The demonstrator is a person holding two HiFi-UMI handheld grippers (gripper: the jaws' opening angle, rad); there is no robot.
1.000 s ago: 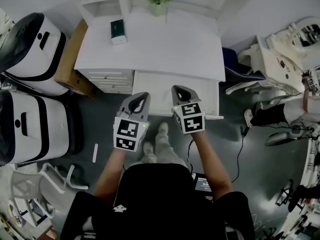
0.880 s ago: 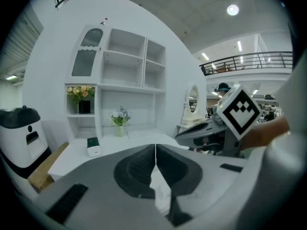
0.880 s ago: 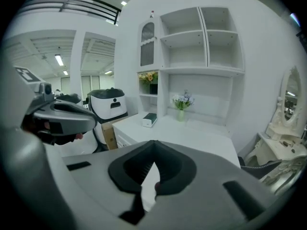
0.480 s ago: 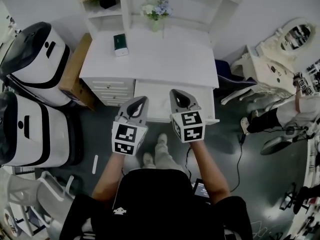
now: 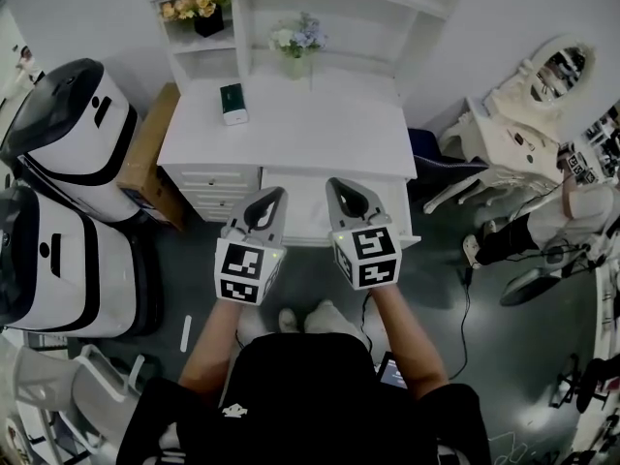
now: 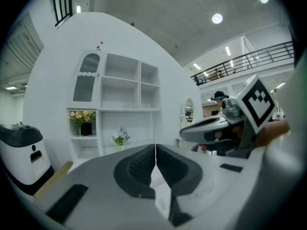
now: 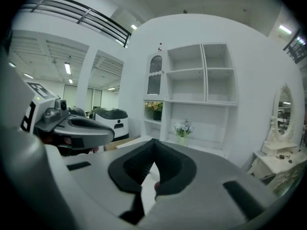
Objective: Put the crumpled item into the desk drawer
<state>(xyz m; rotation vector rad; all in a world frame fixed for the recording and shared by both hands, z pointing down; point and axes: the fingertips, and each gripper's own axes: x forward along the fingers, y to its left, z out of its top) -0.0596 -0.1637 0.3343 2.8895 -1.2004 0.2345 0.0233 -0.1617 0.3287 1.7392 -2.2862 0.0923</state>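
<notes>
A white desk (image 5: pixel 320 129) with shelves stands ahead of me, and its wide front drawer (image 5: pixel 302 206) is pulled out. No crumpled item shows in any view. My left gripper (image 5: pixel 273 196) hangs over the drawer's left part and my right gripper (image 5: pixel 336 186) over its middle. Both are shut with nothing between the jaws. In the left gripper view the shut jaws (image 6: pixel 155 148) point level at the shelves, with the right gripper (image 6: pixel 213 128) beside them. The right gripper view shows its closed jaws (image 7: pixel 153 143) and the left gripper (image 7: pixel 72 126).
A dark green box (image 5: pixel 232 103) and a vase of flowers (image 5: pixel 294 51) sit on the desk, and yellow flowers (image 5: pixel 197 10) stand on a shelf. Small drawers (image 5: pixel 215 180) fill the desk's left side. Two white machines (image 5: pixel 68 124) and a cardboard box (image 5: pixel 145 153) stand left; a vanity (image 5: pixel 528 105) stands right.
Both grippers have risen toward the head camera, still shut and side by side. The view has tipped up, showing more of the shelves. The person's feet have drawn back.
</notes>
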